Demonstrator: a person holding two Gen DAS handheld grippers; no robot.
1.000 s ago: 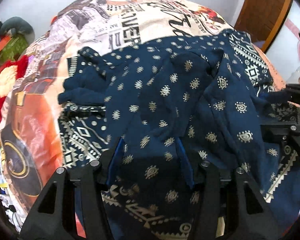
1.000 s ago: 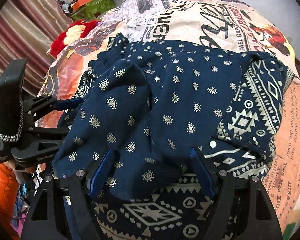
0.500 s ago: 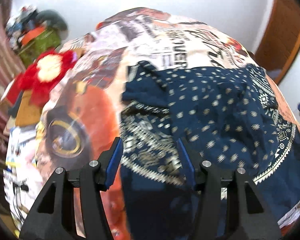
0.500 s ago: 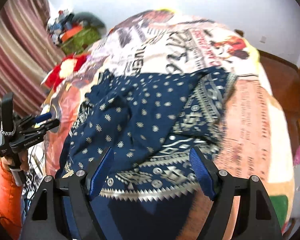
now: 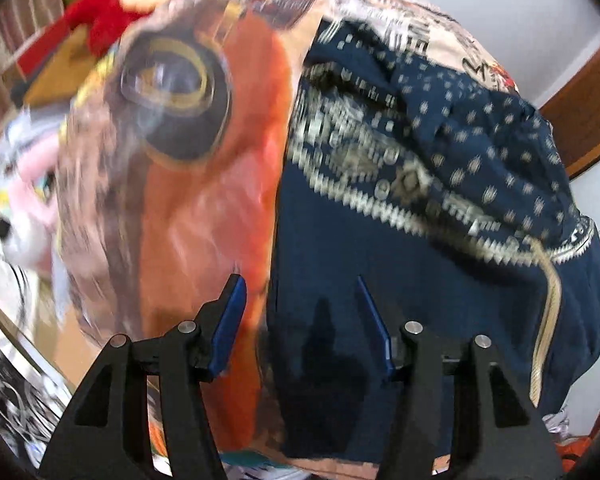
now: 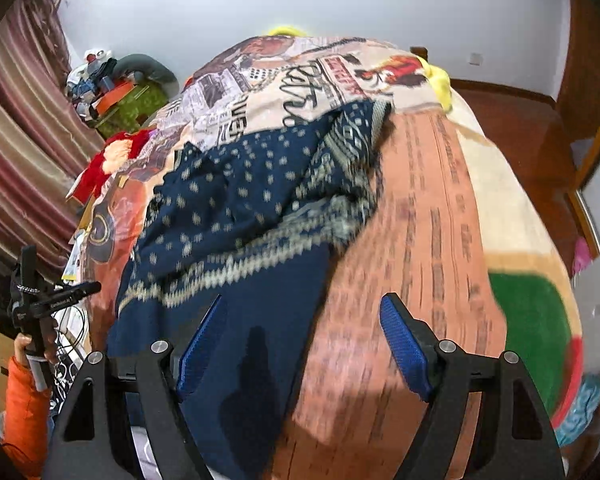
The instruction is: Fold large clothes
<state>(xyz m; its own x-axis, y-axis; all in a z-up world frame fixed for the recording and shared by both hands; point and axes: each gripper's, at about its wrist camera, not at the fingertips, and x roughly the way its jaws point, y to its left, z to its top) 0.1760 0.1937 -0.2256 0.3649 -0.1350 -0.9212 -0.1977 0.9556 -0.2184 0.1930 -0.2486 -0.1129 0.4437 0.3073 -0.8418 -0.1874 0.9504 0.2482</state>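
Navy patterned garment [image 5: 440, 264] fills the frame's right half — its left edge lies between the left gripper [image 5: 300, 320]'s wide, empty jaws. The right gripper [image 6: 304, 336]'s jaws are wide too — the cloth's right edge lies between them.

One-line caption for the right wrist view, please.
Open right tool above the near edge of a navy patterned garment on a printed bedspread; left tool visible at far left.

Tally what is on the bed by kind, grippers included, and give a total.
Navy patterned garment: 1
Printed bedspread: 1
Red plush toy: 1
Grippers: 2, the left gripper and the right gripper, both open and holding nothing
Total: 5
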